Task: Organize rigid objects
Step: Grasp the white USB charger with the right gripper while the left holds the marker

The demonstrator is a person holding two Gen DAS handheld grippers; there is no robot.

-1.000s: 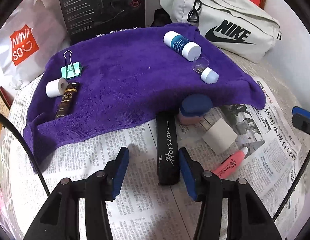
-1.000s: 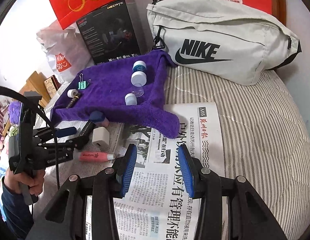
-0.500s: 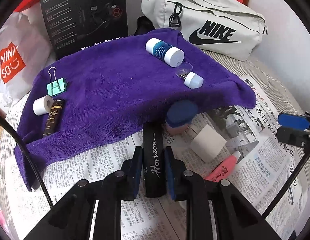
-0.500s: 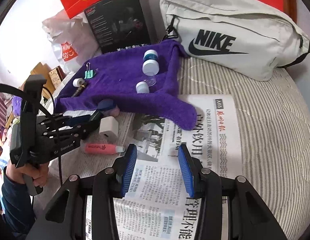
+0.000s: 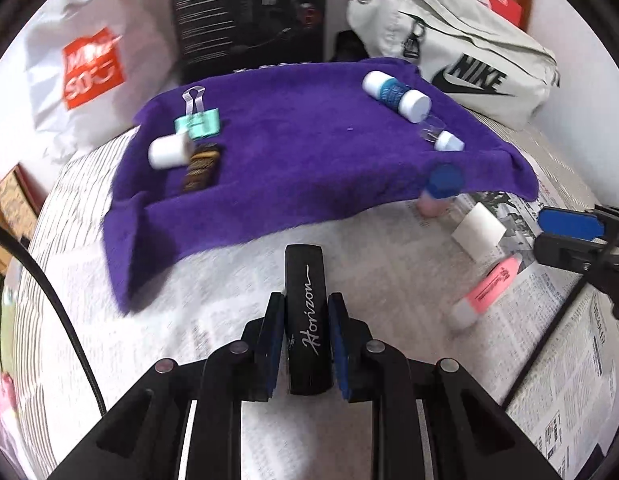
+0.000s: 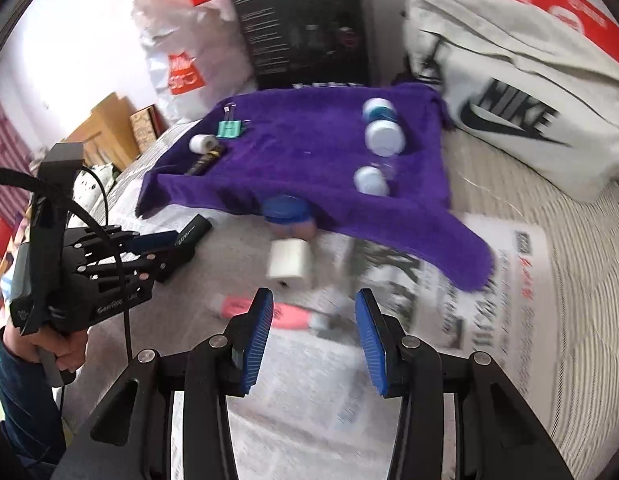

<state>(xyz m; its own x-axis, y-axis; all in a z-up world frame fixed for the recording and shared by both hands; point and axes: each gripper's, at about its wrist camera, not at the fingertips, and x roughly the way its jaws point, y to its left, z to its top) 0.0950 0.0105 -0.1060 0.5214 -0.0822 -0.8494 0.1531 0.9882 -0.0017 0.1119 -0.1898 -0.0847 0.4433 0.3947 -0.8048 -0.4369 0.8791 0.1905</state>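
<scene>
My left gripper (image 5: 305, 320) is shut on a black oblong case (image 5: 307, 280) lettered "Horizon", held over the newspaper just short of the purple towel (image 5: 309, 160). The right wrist view shows that case (image 6: 197, 232) sticking out of the left gripper (image 6: 167, 242). My right gripper (image 6: 315, 328) hangs open over the newspaper with nothing between its pads. A pink highlighter (image 6: 285, 316) lies just beyond its left finger, and a white block (image 6: 289, 264) sits further on. A blue-lidded pink jar (image 6: 287, 208) is tucked at the towel's front edge.
On the towel lie a teal binder clip (image 5: 197, 122), a white roll (image 5: 169, 152), a brown tube (image 5: 201, 168), a blue-and-white bottle (image 5: 395, 92) and a small white-capped vial (image 5: 445, 138). A grey Nike bag (image 6: 509, 100), a black box (image 5: 249, 12) and a white shopping bag (image 5: 89, 60) stand behind.
The left gripper closed on the black case and drew it back from the towel's edge. The right gripper moved left, toward the white block and the pink highlighter, still open.
</scene>
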